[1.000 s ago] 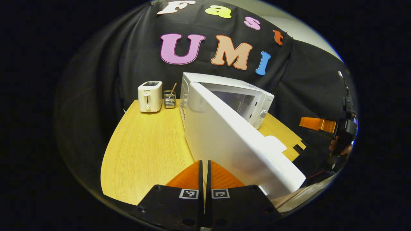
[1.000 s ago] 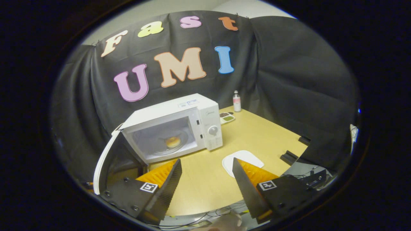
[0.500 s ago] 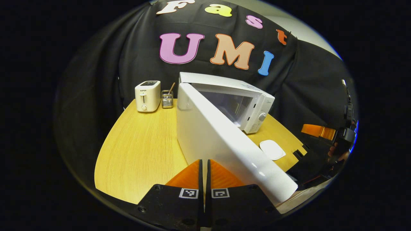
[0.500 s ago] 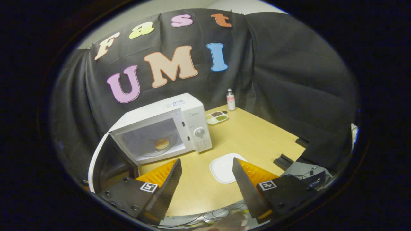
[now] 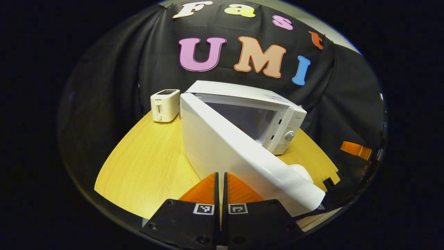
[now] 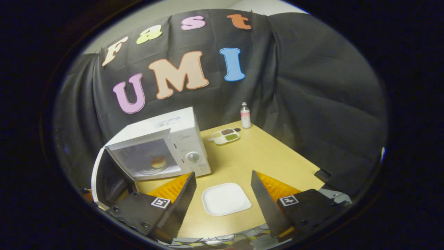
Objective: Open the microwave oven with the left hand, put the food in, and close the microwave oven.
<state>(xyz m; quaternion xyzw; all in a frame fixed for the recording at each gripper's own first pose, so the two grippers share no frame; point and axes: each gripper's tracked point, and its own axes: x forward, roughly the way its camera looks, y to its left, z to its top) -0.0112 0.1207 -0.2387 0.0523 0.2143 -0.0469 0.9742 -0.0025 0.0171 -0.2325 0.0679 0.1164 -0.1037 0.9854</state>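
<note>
Left gripper view, nearest first: my left gripper (image 5: 221,180) has its two orange fingers pressed together with nothing between them. I cannot tell whether the fingertips touch the microwave door (image 5: 239,156), whose white outer face runs diagonally just beyond and to the right of them. The door stands partly open, hinged at its far end. Behind it, the microwave (image 5: 256,114) sits on the wooden table (image 5: 145,166), its cavity opening visible between door and control panel. A white toaster (image 5: 165,105) stands at the far edge of the table, left of the microwave.

Right gripper view, nearest first: my right gripper (image 6: 222,189) has its fingers spread wide apart, holding nothing. A white plate (image 6: 226,199), bare, lies on the table between the fingertips and a little beyond them. Farther off on the left, the microwave stands with the door swung outward, dark inner face toward me. The food (image 6: 158,161), a small round bun-like item, rests on the turntable inside the cavity. The knob (image 6: 193,157) sits on the panel to the right of the opening. Beyond the microwave, a small divided tray (image 6: 224,136) lies near the back of the table, and a bottle (image 6: 245,115) stands upright just past it against the cloth wall.
</note>
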